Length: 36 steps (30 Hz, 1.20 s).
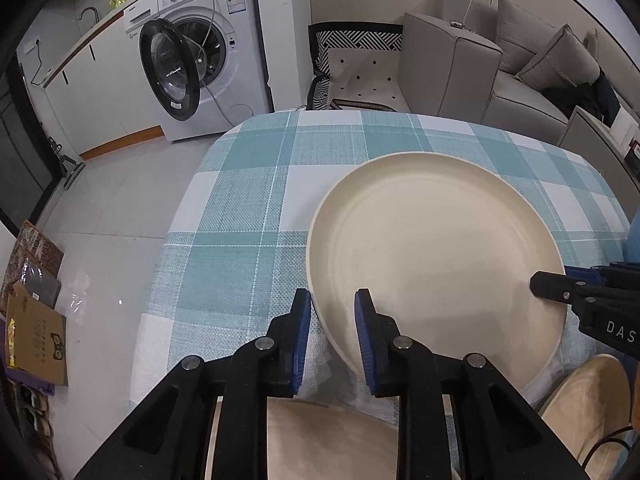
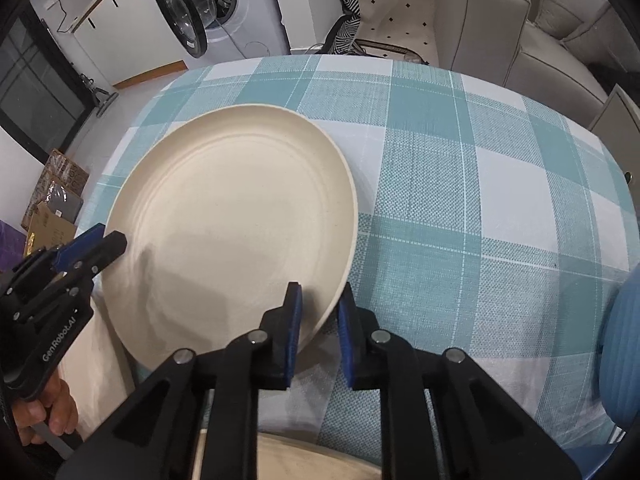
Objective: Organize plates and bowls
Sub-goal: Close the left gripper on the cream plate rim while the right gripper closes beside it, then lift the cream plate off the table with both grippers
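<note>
a lived-in home, laundry beside lounge

upper left: front-loading washing machine [image 1: 200, 52] with door open, next to a counter with sink tap [image 1: 89, 14]. upper right: grey sofa [image 1: 500, 64] with cushions. centre: table under teal checked tablecloth [image 1: 256, 200].

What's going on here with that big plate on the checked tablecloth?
A person is handling a large cream plate with a handheld claw in each hand. The left claw has its fingers either side of the plate's near left rim, and the right claw does the same at the near right rim, both closed on the rim. The plate sits at the near side of the table, over its teal checked cloth. A blue object is at the right edge, too blurred to identify.
</note>
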Tool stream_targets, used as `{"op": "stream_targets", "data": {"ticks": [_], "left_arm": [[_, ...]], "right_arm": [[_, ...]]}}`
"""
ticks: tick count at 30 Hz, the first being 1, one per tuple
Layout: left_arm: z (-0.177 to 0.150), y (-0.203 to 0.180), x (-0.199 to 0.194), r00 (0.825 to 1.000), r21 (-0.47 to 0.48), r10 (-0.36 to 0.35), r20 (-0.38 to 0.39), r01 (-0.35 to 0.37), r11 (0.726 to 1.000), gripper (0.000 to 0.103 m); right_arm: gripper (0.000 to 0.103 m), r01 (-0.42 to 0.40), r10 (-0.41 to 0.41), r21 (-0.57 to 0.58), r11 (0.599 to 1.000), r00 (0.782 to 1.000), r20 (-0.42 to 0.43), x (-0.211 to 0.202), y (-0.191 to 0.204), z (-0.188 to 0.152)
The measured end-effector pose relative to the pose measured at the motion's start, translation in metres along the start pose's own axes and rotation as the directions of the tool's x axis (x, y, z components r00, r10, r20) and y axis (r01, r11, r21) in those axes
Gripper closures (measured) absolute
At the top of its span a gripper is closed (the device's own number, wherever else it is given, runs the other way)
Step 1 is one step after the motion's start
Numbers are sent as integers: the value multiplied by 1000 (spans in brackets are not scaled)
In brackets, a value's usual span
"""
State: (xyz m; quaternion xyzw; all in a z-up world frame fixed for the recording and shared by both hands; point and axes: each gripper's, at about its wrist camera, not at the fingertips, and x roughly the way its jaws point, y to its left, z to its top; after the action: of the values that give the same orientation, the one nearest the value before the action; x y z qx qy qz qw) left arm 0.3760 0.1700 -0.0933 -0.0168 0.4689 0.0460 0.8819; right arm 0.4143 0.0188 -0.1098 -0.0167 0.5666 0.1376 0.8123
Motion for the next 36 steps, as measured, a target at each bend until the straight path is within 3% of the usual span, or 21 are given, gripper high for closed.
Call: {"op": "stream_targets", "data": {"ticks": [16,36], "left_arm": [[-1,-1,-28,998,0,8,58,-7,1000,80],[-14,-9,-99,989,-8,26,143,-25,1000,80]], "right_arm": [[86,19,-19,-8,1000,998,63,-23,2,-6],[86,-8,11,-23,1000,991,131,-76,11,-24]]}}
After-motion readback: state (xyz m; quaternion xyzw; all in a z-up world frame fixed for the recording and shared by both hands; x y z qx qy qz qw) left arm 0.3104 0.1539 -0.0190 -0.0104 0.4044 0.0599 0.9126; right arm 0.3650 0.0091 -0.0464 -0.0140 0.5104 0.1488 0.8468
